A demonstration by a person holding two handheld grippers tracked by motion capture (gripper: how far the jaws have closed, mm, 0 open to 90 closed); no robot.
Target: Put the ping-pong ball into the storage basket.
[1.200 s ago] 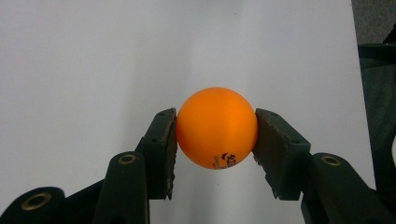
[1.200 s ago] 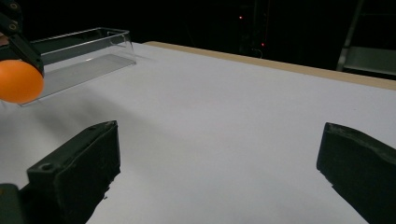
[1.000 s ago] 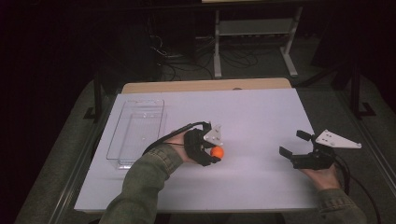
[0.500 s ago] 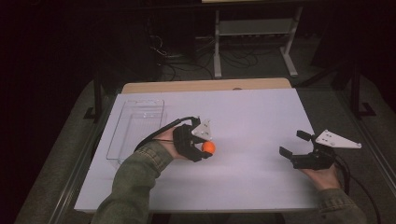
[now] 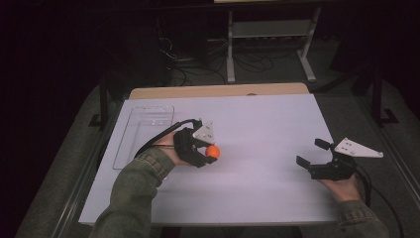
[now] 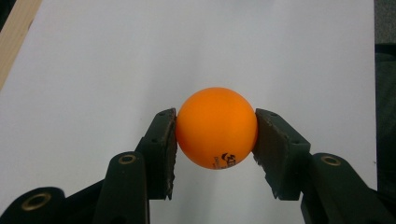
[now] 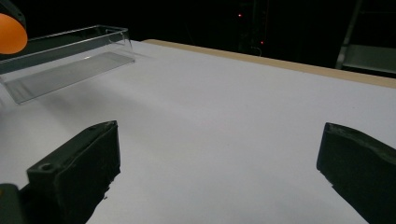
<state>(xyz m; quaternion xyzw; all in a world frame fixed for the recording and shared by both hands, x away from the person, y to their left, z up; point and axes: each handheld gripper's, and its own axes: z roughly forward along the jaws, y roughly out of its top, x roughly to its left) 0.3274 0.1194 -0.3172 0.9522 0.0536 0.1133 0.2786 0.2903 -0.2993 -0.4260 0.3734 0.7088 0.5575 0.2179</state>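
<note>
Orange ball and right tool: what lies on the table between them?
Nothing: the high view shows bare white table between the orange ball and the right tool.

A smooth orange plastic ball (image 6: 216, 127) with small dark print near its underside sits clamped between the two black jaws of the left gripper (image 6: 215, 135), one pad pressed to each side. Beneath lies a white table surface (image 6: 140, 56), with a strip of pale wooden edge (image 6: 14, 35) at upper left.
</note>
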